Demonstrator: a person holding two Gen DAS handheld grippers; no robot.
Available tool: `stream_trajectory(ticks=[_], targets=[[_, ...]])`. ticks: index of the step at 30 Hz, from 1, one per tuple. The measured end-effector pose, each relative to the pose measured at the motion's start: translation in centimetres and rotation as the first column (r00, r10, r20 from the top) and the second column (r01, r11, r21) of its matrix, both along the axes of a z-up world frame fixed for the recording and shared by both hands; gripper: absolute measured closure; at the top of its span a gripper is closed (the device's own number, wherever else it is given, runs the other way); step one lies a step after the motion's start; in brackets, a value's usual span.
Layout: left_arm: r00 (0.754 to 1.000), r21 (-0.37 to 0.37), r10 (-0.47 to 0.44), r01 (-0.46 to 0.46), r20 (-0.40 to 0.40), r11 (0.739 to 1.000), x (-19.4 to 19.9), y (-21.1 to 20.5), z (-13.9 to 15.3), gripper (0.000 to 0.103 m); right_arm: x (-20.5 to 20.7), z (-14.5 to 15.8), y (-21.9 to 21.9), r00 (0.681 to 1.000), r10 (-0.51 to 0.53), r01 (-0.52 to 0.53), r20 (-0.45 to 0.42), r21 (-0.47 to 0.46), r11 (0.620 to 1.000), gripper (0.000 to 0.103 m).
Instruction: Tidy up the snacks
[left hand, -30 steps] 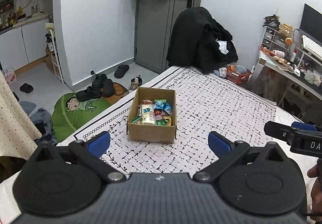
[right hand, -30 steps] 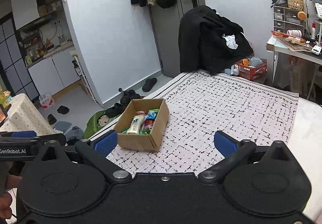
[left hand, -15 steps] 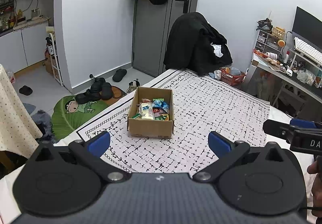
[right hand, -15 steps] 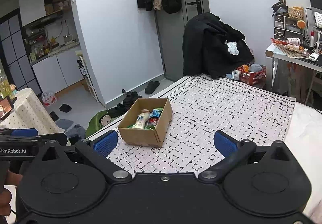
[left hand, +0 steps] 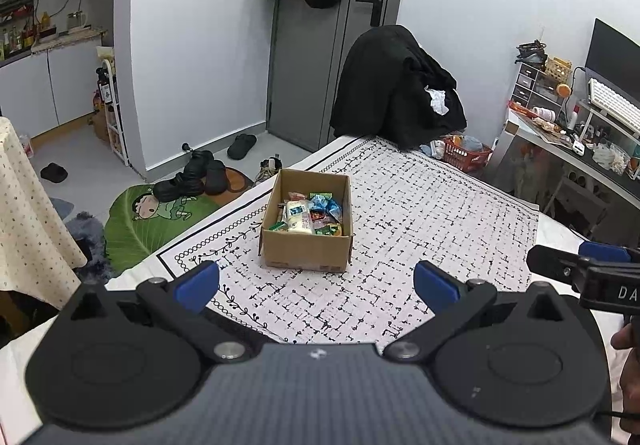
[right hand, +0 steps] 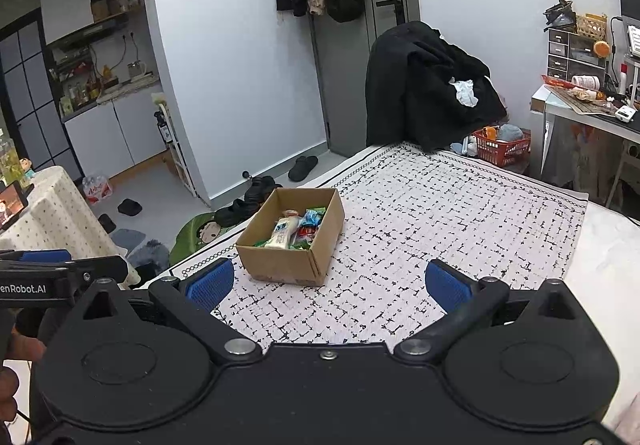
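An open brown cardboard box point(left hand: 306, 245) sits near the left edge of the bed's white, black-patterned cloth point(left hand: 420, 229), closer to the near end than the far one. It holds a loose heap of small crinkly foil and plastic snack packets point(left hand: 326, 209), blue, green and red, with one longer cream-coloured wrapped bar point(left hand: 298, 219) lying on top. These packets are likely very light, soft and slippery (they will probably crumple and slide under a pinch), so a sealed seam or a bunched end looks the best place to take one; the bar seems firmer and could be taken across its middle. The box itself has stiff, matte, corrugated walls. The left gripper point(left hand: 316, 283) and right gripper point(right hand: 326, 285) both hang spread wide and empty, well short of the box.
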State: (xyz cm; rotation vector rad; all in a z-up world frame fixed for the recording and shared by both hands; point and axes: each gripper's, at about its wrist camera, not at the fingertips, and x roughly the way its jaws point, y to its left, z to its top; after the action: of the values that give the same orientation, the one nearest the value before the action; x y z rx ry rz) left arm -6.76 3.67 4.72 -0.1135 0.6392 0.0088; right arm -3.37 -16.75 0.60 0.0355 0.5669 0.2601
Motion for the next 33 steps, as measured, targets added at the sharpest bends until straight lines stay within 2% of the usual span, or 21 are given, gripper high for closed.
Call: stream_trajectory(ticks=[33], targets=[[1.000,0.000,-0.001,0.001,-0.014,1.000,0.43,0.23,-0.80,0.000,0.29,0.00,0.28,1.000,-0.001,0.001,-0.009,-0.010,1.000,0.000]])
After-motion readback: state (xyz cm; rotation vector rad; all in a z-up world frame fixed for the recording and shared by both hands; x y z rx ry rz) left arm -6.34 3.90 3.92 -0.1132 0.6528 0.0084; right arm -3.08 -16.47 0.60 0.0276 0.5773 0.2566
